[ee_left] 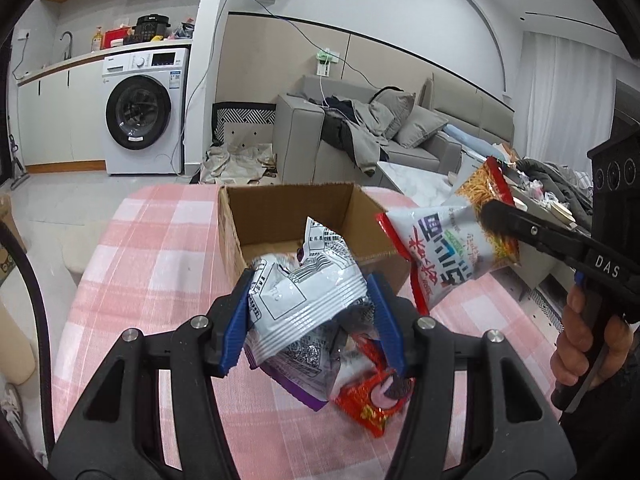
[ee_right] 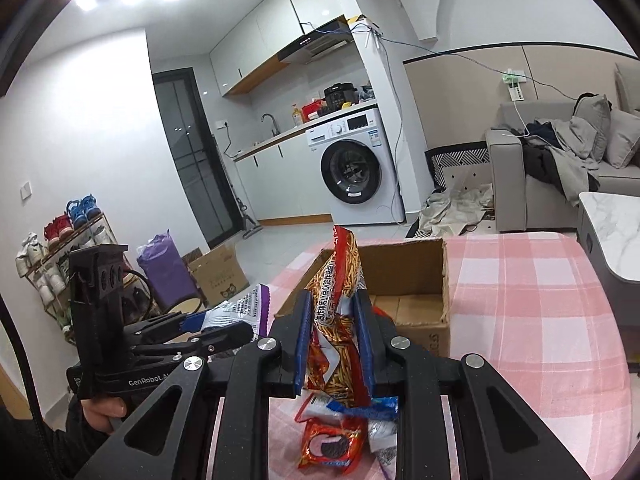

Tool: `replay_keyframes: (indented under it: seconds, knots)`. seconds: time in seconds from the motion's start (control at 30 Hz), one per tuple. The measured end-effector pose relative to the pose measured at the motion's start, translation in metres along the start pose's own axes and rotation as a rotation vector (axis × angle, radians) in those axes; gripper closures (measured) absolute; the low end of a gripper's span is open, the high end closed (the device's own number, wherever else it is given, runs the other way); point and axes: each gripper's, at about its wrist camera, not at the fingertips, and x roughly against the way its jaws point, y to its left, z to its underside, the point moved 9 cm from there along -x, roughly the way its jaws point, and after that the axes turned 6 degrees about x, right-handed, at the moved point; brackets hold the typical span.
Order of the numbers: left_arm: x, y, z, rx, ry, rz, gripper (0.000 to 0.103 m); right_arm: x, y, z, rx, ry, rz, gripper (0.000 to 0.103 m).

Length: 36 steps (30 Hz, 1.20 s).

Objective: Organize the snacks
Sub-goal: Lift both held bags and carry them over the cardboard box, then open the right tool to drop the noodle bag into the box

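Left gripper [ee_left: 310, 312] clamped on a white-and-purple snack bag [ee_left: 304, 288], blue pads pressing both sides, bag crumpled between them. Bag held up in the air on the near side of the cardboard box [ee_left: 280, 212], its top corner overlapping the box opening in the left wrist view.

Right gripper [ee_right: 334, 340] clamped on a red-and-orange stick-snack bag [ee_right: 340, 280], bag standing upright between the pads. In the left wrist view that same bag [ee_left: 448, 240] hangs tilted at the box's right edge, off the bench.

Cardboard box open on top, sitting on the pink checked cloth of the bench [ee_left: 152, 240]. Inside of box looks bare brown in the parts visible; the rest is hidden behind the held bags.

Near side of the box, on the cloth: a red cookie packet [ee_right: 332, 444] lying flat, with a blue-and-white packet [ee_right: 372, 404] just beside it and touching. Cookie packet also shows under the left gripper [ee_left: 372, 400].

Behind the box, well apart: washing machine [ee_left: 140, 116] and grey sofa [ee_left: 360, 128] with clothes heaped on it.
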Motion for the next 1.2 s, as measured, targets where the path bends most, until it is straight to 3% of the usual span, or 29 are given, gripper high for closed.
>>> replay_keyframes:
  seconds: [0.2, 0.47, 0.5, 0.6, 0.67, 0.73, 0.97, 1.2]
  knots:
    - [-0.014, -0.001, -0.023, 0.012, -0.026, -0.027, 0.050, -0.008, -0.007, -0.016, 0.009, -0.013, 0.044, 0.090]
    - [-0.044, 0.007, -0.014, 0.043, 0.029, -0.031, 0.050, -0.027, -0.029, 0.013, 0.027, 0.102, 0.127, 0.088]
    - [-0.046, 0.009, -0.014, 0.046, 0.029, -0.030, 0.050, -0.028, -0.032, 0.018, 0.018, 0.124, 0.117, 0.085]
    - [-0.052, 0.011, -0.016, 0.038, 0.026, -0.035, 0.050, -0.033, -0.038, 0.039, 0.001, 0.178, 0.098, 0.055]
    - [-0.051, 0.010, -0.016, 0.035, 0.024, -0.034, 0.050, -0.034, -0.036, 0.055, -0.011, 0.208, 0.065, 0.045]
    - [-0.050, 0.009, -0.016, 0.030, 0.021, -0.032, 0.050, -0.036, -0.033, 0.069, -0.034, 0.227, 0.024, 0.029]
    - [-0.048, 0.006, -0.013, 0.017, 0.026, -0.036, 0.050, -0.048, -0.008, 0.117, -0.040, 0.325, -0.042, 0.026]
    - [-0.046, 0.011, -0.012, 0.017, 0.024, -0.037, 0.050, -0.060, 0.022, 0.128, 0.055, 0.341, -0.036, 0.026]
